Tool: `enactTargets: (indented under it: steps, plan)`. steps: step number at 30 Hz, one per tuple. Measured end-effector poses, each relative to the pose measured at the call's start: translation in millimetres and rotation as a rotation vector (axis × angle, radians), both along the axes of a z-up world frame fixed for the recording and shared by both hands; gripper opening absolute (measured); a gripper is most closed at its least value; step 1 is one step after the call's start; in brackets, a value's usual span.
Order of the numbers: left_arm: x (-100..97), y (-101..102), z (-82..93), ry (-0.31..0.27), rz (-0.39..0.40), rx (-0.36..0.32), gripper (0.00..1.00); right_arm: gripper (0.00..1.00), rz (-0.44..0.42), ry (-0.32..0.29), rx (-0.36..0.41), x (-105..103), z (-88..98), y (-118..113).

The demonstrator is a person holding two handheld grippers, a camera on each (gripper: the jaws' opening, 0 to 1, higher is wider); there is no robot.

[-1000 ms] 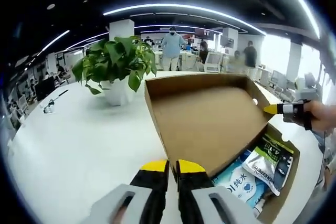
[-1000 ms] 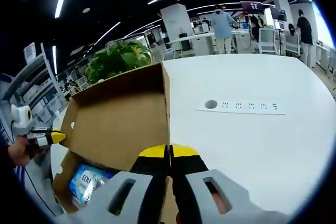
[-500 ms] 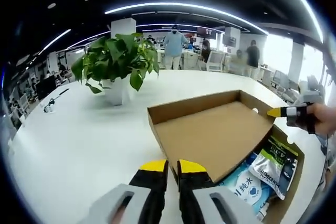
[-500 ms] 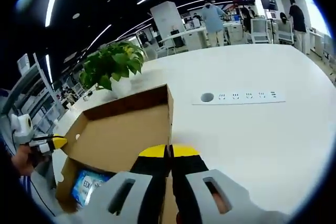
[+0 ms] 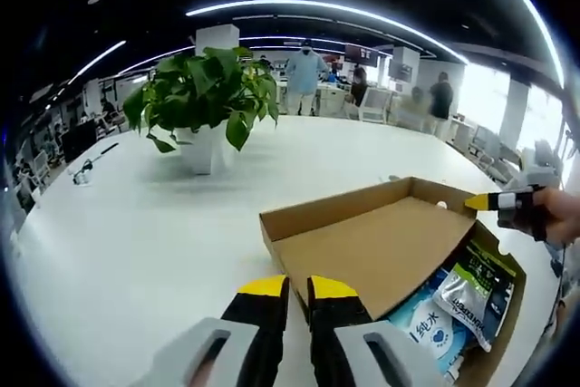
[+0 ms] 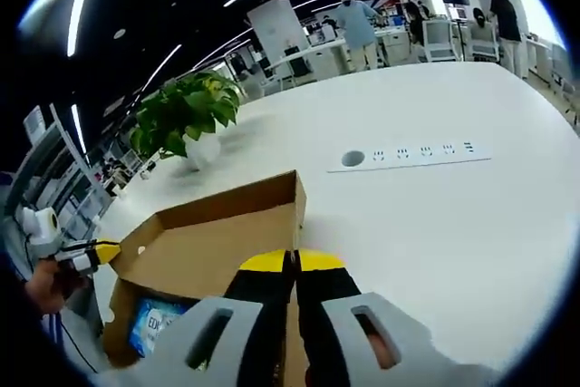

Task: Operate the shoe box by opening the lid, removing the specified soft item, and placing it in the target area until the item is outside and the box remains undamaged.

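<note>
The cardboard shoe box (image 5: 494, 314) sits on the white surface (image 5: 136, 251) with its lid (image 5: 372, 242) swung back and nearly flat; each claw pinches a front corner of that lid. The left claw (image 5: 288, 285) is closed on the lid's near edge, and the right claw (image 6: 292, 262) is likewise clamped on the lid's rim. The step in hand looks like finishing the opening, so the lid is best lowered evenly at both corners, letting the fold at the hinge bend without twisting, then released once it rests on its own. Inside the box lie soft packs: a light blue wipes pack (image 5: 421, 322) printed with the Chinese characters "纯水" and a heart, and beside it a white and green pouch (image 5: 471, 285) whose print is too small to read. In the right gripper view the blue pack (image 6: 154, 328) shows letters beginning "ED". A potted plant (image 5: 204, 101) stands well apart, as does a power strip (image 6: 412, 153) set into the surface.
</note>
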State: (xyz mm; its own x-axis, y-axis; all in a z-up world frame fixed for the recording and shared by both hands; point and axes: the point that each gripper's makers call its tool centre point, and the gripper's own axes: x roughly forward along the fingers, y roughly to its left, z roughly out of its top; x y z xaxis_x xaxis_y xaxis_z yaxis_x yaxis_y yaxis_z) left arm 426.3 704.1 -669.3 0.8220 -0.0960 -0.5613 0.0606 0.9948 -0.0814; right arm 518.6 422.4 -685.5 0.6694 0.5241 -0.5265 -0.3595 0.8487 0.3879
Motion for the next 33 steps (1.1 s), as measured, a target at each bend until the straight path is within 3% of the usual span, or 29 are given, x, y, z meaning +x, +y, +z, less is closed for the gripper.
enactTargets:
  steps: [13, 25, 33]
  plan:
    - [-12.8, -4, 19.5, -0.037, -0.019, -0.009, 0.09, 0.09, 0.012, -0.023, 0.000, -13, 16.2, -17]
    - [-47.9, -12, 40.2, -0.071, -0.022, -0.044, 0.11, 0.11, 0.019, -0.061, 0.015, -44, 36.9, -33]
    - [-70.6, -31, 43.8, -0.072, -0.047, -0.081, 0.13, 0.12, 0.035, -0.075, 0.020, -62, 37.2, -41]
